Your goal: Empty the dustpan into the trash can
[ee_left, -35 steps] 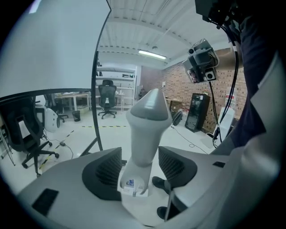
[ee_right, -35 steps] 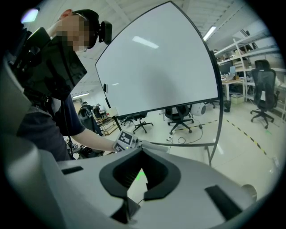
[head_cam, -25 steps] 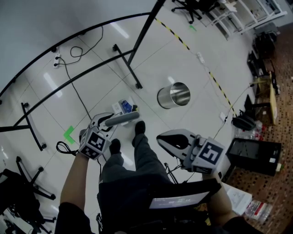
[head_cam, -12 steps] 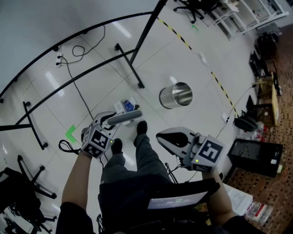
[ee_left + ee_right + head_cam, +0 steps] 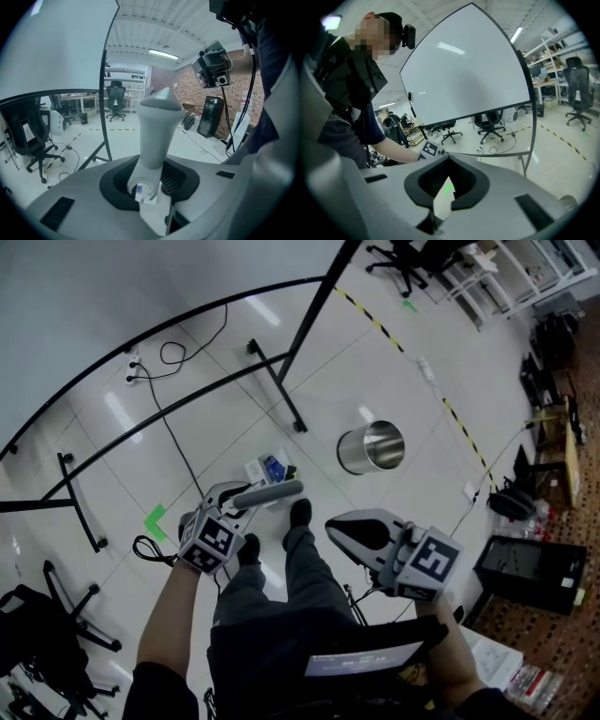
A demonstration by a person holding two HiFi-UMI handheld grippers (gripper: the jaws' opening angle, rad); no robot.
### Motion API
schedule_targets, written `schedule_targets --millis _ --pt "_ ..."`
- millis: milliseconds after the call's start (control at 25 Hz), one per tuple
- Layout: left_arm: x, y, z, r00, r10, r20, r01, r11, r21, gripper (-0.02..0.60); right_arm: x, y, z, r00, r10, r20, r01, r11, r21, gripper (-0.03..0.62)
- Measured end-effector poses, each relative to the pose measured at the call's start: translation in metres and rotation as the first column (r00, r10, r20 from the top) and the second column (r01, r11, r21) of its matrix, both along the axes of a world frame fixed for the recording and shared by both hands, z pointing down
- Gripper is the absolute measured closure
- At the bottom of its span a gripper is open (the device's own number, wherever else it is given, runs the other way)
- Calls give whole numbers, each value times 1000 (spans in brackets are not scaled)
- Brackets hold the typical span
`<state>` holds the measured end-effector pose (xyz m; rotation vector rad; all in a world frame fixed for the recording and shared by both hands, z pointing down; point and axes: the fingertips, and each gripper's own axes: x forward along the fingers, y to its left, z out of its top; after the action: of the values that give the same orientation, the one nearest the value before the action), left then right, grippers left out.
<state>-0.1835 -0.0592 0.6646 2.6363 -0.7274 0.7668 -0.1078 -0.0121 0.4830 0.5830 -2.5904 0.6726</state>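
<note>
My left gripper [image 5: 236,498] is shut on the grey handle [image 5: 272,491] of the dustpan. In the left gripper view the handle [image 5: 157,129] rises from between the jaws of that gripper [image 5: 150,190]. The pan end [image 5: 266,468], holding white and blue scraps, shows just beyond the handle, over the floor by the person's feet. A shiny metal trash can [image 5: 372,447] stands on the floor to the right of it and a little farther off. My right gripper [image 5: 352,532] hovers at the right, shut and empty [image 5: 445,190].
A whiteboard on a black frame [image 5: 298,418] stands to the left and beyond, its foot reaching toward the can. Cables [image 5: 169,442] cross the floor at the left. Yellow-black tape [image 5: 441,399] runs behind the can. Office chairs [image 5: 37,634] and black cases [image 5: 530,573] sit at the sides.
The head view has drifted a little, so can and dustpan sit slightly further right and lower. Both grippers keep their places and grips.
</note>
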Motion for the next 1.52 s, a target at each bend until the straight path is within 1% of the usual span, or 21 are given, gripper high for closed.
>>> schedule_targets --millis 80,120,200,240,320,400,520,600,720,840,880,920,1080,1200,1360,1520 --pt "-2 1 2 1000 7 -1 -7 1000 15 479 -2 -7 0 1000 4 -1 -4 1000 26 566" --pt "-2 1 3 1000 10 -3 -10 1000 26 479 -4 -11 2 1000 1 -10 -1 999 40 543" --pt "-3 2 2 1000 15 -6 -15 999 31 479 -10 -17 10 998 -36 -59 39 997 61 384" --pt "-3 2 2 1000 15 -8 -14 1000 27 479 -14 -20 16 993 -71 -99 78 995 69 361" --pt "-3 1 -1 1000 5 -18 -4 1000 11 480 -25 -25 30 970 -154 -185 173 981 87 352" --pt "-1 1 -3 1000 -5 -30 5 1000 3 480 -39 -31 43 942 -228 -247 262 959 112 329" --pt "0 0 -2 999 2 -34 -2 1000 11 480 -59 -40 57 912 -302 -279 353 922 157 288" --pt "2 -2 -2 999 9 -42 -9 1000 12 480 -67 -44 66 894 -345 -286 401 901 165 275" --pt "1 -5 -2 998 -1 -60 1 1000 2 482 -74 -44 81 865 -404 -297 461 873 158 275" --pt "-2 -6 1 998 -4 -64 4 1000 0 482 -80 -43 90 854 -436 -282 489 859 152 278" --pt "-3 -6 1 998 -3 -66 3 1000 0 482 -82 -43 91 853 -444 -273 494 856 153 299" --pt "-3 -7 0 998 -3 -67 3 1000 -1 482 -83 -43 91 852 -450 -267 500 852 156 335" --pt "-3 -8 0 997 0 -73 0 1000 4 482 -86 -45 97 834 -476 -278 531 829 176 411" --pt "-2 -6 2 997 -6 -81 5 1000 -12 482 -86 -45 98 826 -497 -266 548 818 176 418" --pt "-2 -7 0 997 -16 -79 15 1000 -9 482 -84 -44 97 804 -538 -251 583 797 157 436" --pt "-2 -3 1 998 -22 -66 21 1000 -9 480 -83 -37 96 799 -558 -227 593 793 137 441"
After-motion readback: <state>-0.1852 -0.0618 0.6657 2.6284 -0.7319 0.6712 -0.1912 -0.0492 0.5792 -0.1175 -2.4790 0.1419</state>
